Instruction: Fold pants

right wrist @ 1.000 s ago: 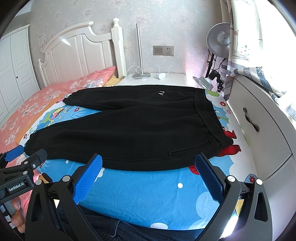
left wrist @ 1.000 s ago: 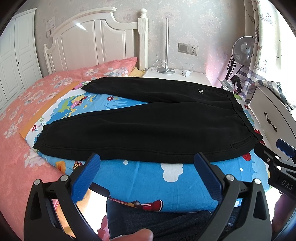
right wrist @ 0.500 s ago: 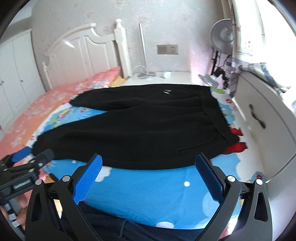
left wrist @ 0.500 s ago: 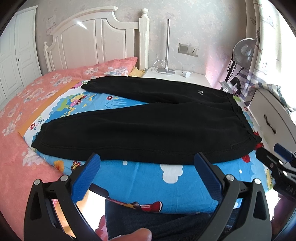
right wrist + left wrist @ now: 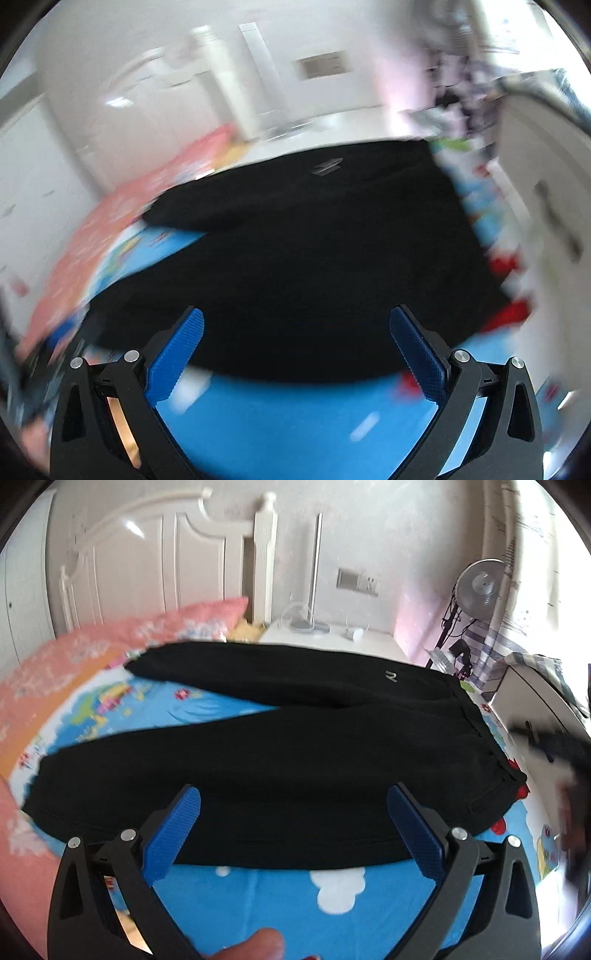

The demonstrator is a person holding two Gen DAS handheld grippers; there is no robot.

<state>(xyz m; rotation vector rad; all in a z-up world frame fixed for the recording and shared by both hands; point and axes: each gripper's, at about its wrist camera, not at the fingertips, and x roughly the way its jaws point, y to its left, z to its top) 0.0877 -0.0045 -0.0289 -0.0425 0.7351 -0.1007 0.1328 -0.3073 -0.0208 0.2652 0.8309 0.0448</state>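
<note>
Black pants [image 5: 295,746] lie flat on a blue cartoon sheet [image 5: 280,897], waistband to the right, both legs stretching left with a gap between them. My left gripper [image 5: 293,794] is open, its blue pads over the near leg's lower edge, holding nothing. In the blurred right wrist view the same pants [image 5: 314,258] fill the middle. My right gripper [image 5: 295,315] is open as well, hovering above the near edge of the fabric. A dark smear at the right edge of the left wrist view is the right gripper [image 5: 554,742] in motion.
A pink floral quilt [image 5: 92,650] and white headboard [image 5: 155,565] lie to the left and back. A white nightstand [image 5: 332,635] with a lamp stands behind the bed. A white drawer cabinet [image 5: 532,705] and a fan [image 5: 480,587] are at the right. A thumb [image 5: 255,943] shows at the bottom.
Both grippers have moved forward toward the pants, so the near leg now sits between the pads. The right wrist view has turned heavily blurred from fast motion. Both stay open.
</note>
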